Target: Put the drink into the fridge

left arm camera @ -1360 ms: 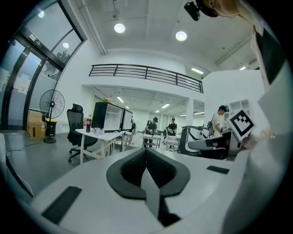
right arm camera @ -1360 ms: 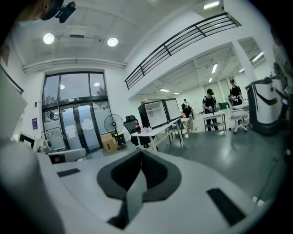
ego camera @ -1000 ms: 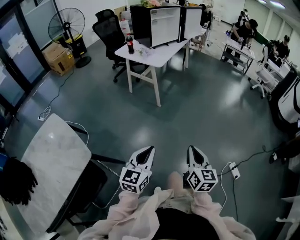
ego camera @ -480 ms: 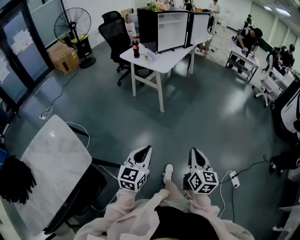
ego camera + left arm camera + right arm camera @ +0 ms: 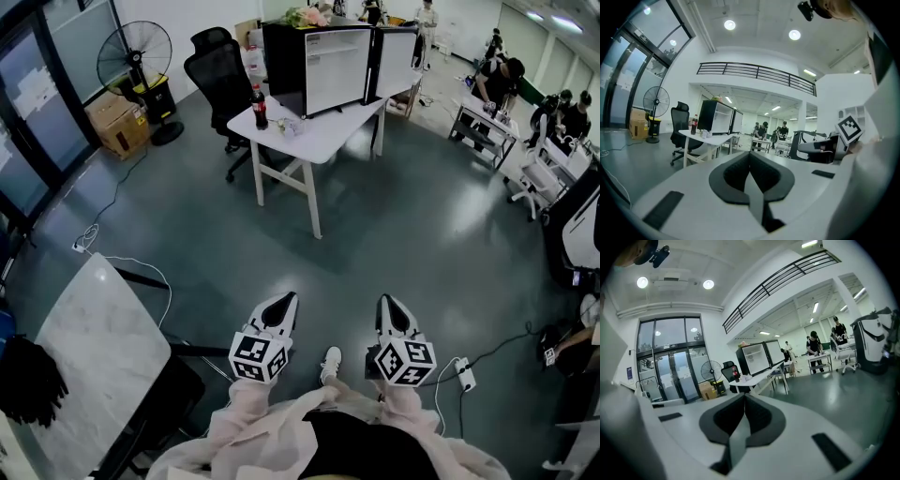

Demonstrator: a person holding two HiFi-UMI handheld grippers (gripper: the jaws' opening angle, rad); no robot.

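- Both carried low in the head view, why?
- Likely just in transit: left gripper (image 5: 285,305) and right gripper (image 5: 388,305) are well apart from the drink (image 5: 259,106) on the white table (image 5: 323,117), beside the open fridge (image 5: 319,56).
- Left gripper view?
- Jaws clenched together, nothing between.
- Right gripper view?
- Likewise closed and empty.

No legible text, brand, number or sign was found in any view. The red label on the drink bottle (image 5: 260,105) is seen, but its print is too small to be read. Nothing could be read on the cardboard box (image 5: 117,127), nor on the sheets (image 5: 36,89) fixed to the glass door (image 5: 19,131). Only black-and-white square code patterns, without letters or digits, are carried on the cubes of the left gripper (image 5: 287,300) and right gripper (image 5: 386,302).
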